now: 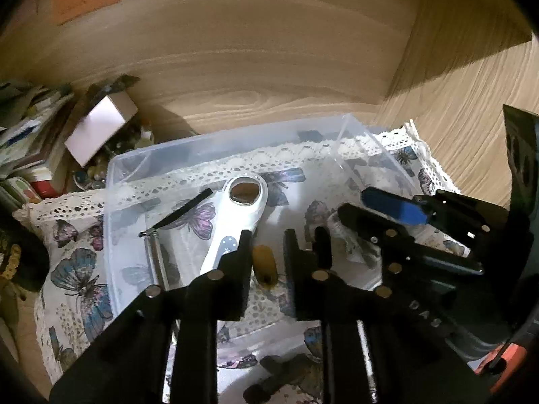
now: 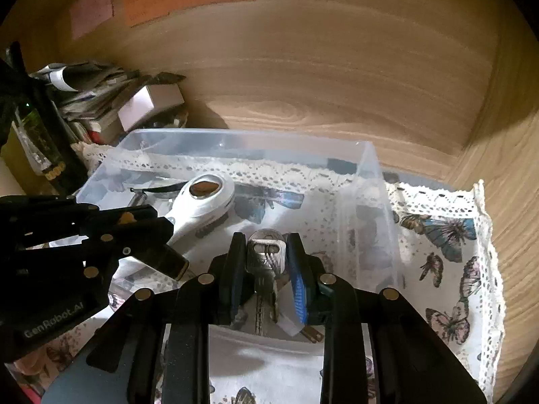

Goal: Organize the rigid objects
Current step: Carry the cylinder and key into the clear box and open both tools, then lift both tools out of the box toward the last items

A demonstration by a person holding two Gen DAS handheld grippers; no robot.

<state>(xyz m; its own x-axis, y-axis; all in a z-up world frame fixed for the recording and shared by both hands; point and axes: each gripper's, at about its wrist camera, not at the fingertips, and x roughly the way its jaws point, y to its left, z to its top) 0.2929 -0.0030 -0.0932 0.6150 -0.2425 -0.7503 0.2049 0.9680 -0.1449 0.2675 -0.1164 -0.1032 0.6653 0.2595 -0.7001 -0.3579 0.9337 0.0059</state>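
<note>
1. The right tongs (image 2: 266, 262) hang over the clear plastic bin (image 2: 367, 155), with the keys (image 2: 266, 252) sitting between the two fingers. The fingers stand on either side of the key heads, though I cannot tell whether they press on the metal or only bracket it.

2. The left tongs (image 1: 267, 245) stand apart over the same bin and grip nothing. A small yellow-brown piece (image 1: 264, 266) lies on the bin floor in the gap between the fingers.

3. Already in the bin lie a white handheld magnifier (image 1: 235, 215) and, to its left, a slim metal tool with a black strap (image 1: 158, 252). The bin stands on a butterfly-print cloth (image 2: 448, 235) with a lace edge, spread on the desk.

4. Risk, as I judge it: the keys are thin, smooth metal hanging loosely in a bunch. If only one key head is pinched, the others may swing, twist free and drop outside the bin.

5. The two tongs work close together over the bin, so a careless shift could knock them against each other.

6. A hard drop could also strike the magnifier lens.
</note>
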